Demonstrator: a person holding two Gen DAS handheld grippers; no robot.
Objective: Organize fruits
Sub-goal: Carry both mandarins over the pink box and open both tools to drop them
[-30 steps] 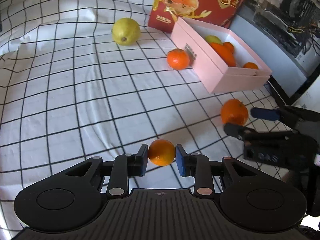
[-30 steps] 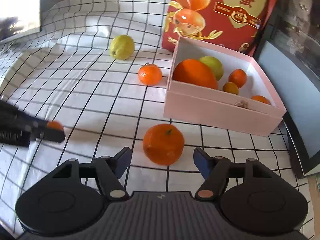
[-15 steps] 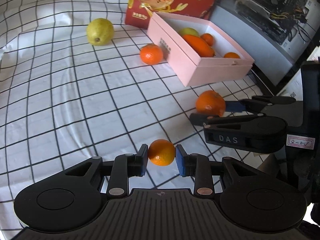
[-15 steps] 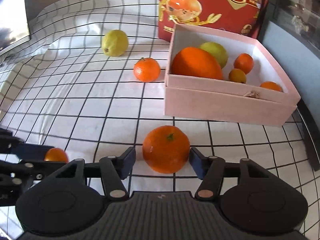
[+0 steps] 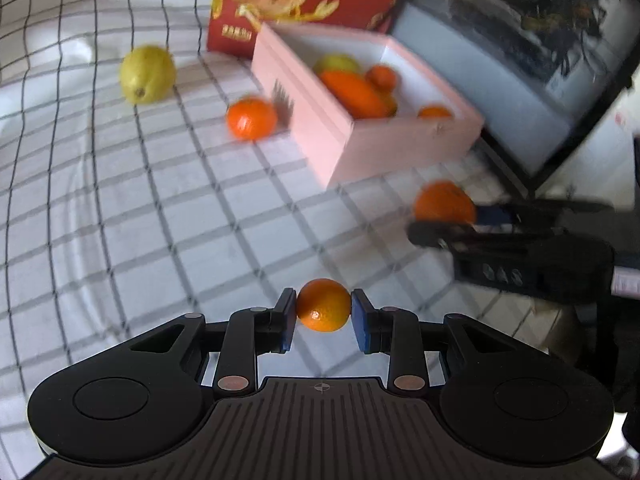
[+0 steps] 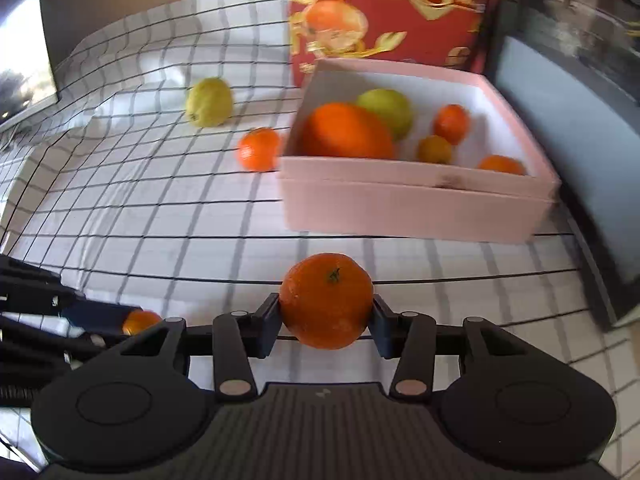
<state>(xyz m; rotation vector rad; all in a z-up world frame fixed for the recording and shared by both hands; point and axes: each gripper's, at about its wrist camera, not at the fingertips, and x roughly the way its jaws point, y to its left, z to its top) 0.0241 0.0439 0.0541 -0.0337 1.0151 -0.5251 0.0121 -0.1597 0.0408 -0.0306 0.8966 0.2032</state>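
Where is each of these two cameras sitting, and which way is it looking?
Left wrist view: sits on the left gripper, looking forward and down along its fingers, which clamp a small orange; the right gripper shows at the right.
Right wrist view: sits on the right gripper, looking forward and down; its jaws have just been closing and now press a large orange; the left gripper shows at lower left.
Shared: pink box, yellow fruit, loose orange, checked cloth.
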